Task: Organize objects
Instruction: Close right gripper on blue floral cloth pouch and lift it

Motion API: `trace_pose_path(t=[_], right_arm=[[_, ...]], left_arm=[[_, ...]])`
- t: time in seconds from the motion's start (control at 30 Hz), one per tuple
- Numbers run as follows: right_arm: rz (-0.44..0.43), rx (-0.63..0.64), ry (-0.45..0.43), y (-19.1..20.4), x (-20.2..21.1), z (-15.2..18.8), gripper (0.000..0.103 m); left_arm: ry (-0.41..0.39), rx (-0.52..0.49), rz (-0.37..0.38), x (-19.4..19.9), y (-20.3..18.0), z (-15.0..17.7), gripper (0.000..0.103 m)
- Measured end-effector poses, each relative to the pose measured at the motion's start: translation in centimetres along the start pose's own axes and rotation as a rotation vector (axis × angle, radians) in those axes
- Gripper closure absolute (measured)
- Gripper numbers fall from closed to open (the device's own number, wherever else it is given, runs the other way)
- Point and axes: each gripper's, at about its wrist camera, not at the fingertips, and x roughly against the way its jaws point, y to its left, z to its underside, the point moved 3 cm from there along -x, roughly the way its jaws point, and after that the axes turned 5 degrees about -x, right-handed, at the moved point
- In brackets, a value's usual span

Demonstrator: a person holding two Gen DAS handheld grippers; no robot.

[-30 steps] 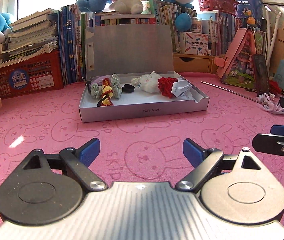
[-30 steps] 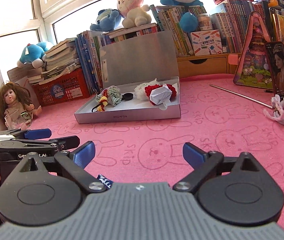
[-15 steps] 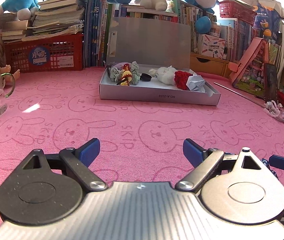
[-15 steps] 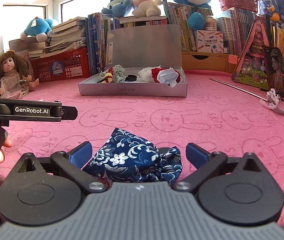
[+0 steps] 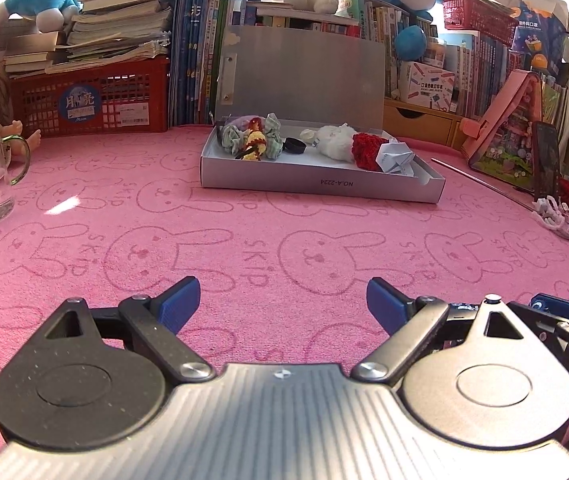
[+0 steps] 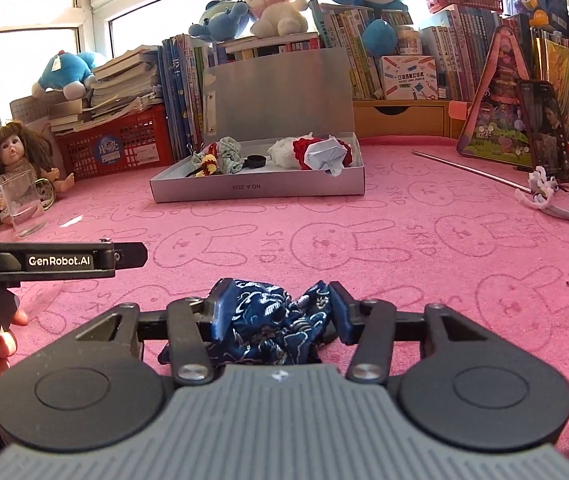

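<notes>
A shallow grey box (image 6: 258, 190) is sitting open toward the back of the pink bunny-print bench (image 6: 424, 264), its lid standing upright against a row of books (image 6: 182, 88). Inside it, from left to right, are lying a pale green scrunchie (image 6: 230, 156) with a yellow-and-red one (image 6: 207, 164) beside it, a small black cap (image 6: 255, 161), a white bundle (image 6: 282, 152), something red and knitted (image 6: 304, 156), and a folded white paper piece (image 6: 324, 154) leaning on the right wall. To the left, near a doll (image 6: 14, 160), a clear glass mug (image 6: 24, 208) is standing on the bench, and behind it a red basket (image 6: 120, 144) is carrying stacked books on top.

The right hand-held gripper (image 6: 276, 306) is pinching a blue patterned cloth pouch (image 6: 272, 326) between its blue pads, narrowed onto the fabric, which is bunching up between the fingers. The pouch is sitting low at the near edge of the bench, well apart from the box.

The left hand-held gripper (image 5: 282, 302) is hovering with its jaws spread wide and nothing between them, just beside the right one, facing the box (image 5: 316, 184) across bare pink cloth.
</notes>
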Motion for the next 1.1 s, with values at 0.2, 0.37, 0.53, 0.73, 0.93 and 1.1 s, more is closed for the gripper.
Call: trace_pose_path(t=[0.2, 0.37, 0.53, 0.73, 0.93, 1.1], right_arm=[[0.044, -0.083, 0.009, -3.0, 0.2, -1.4, 0.077], [-0.012, -0.020, -0.074, -1.4, 2.2, -0.7, 0.005], [0.027, 0.185, -0.041, 2.5, 0.8, 1.6, 0.001], [0.013, 0.165, 0.026, 3.3, -0.2, 1.7, 0.029], [0.026, 0.039, 0.014, 0.3, 0.6, -0.3, 0.065], [0.091, -0.058, -0.042, -3.1, 1.3, -2.1, 0.074]], left_arm=[[0.002, -0.012, 0.029, -0.1, -1.1, 0.1, 0.010], [-0.005, -0.002, 0.005, -0.3, -0.6, -0.1, 0.010], [-0.013, 0.003, 0.000, 0.0, -0.2, -0.4, 0.010], [-0.011, 0.007, 0.002, 0.1, 0.0, -0.3, 0.010], [-0.006, 0.009, 0.030, 0.1, -0.7, -0.1, 0.010], [0.000, -0.007, 0.091, 0.2, -2.4, 0.1, 0.010]])
